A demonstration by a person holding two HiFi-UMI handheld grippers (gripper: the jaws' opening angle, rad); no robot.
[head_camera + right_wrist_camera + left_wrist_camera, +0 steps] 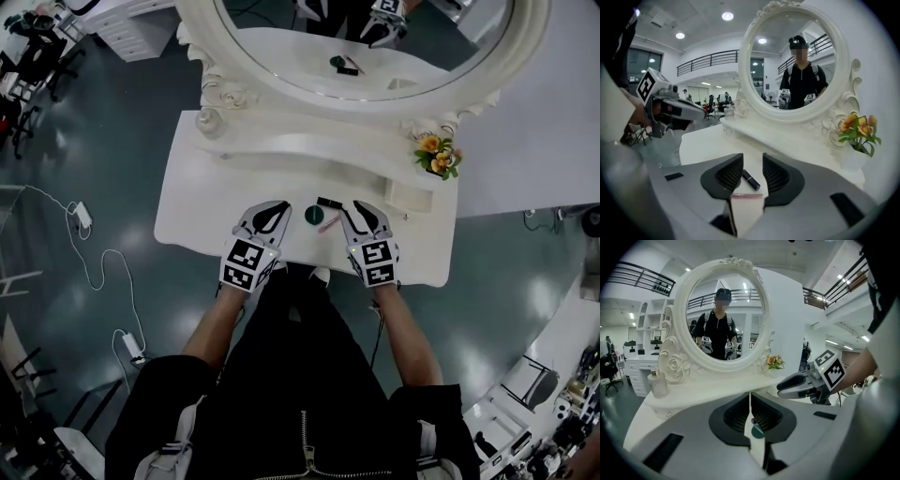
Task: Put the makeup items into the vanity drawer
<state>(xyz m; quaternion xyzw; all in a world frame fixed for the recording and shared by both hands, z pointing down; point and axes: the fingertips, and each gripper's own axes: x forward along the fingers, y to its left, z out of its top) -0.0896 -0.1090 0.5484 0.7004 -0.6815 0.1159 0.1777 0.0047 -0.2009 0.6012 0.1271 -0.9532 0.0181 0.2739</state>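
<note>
On the white vanity top (197,216) lie a round green compact (313,215), a black lipstick (328,202) and a thin pink tube (329,225), close together between my two grippers. My left gripper (265,218) is just left of the compact, jaws shut and empty; its own view shows the compact (756,431) beyond the closed jaws (750,404). My right gripper (367,221) is just right of the items and open. In its view the lipstick (751,179) and pink tube (745,194) lie on the table in the gap (752,166), untouched. No drawer front is in view.
A big oval mirror (366,47) stands on a raised back shelf. A glass bottle (209,122) sits at the shelf's left end, and a small vase of orange flowers (437,157) at its right. On the floor to the left lie cables and adapters (82,216).
</note>
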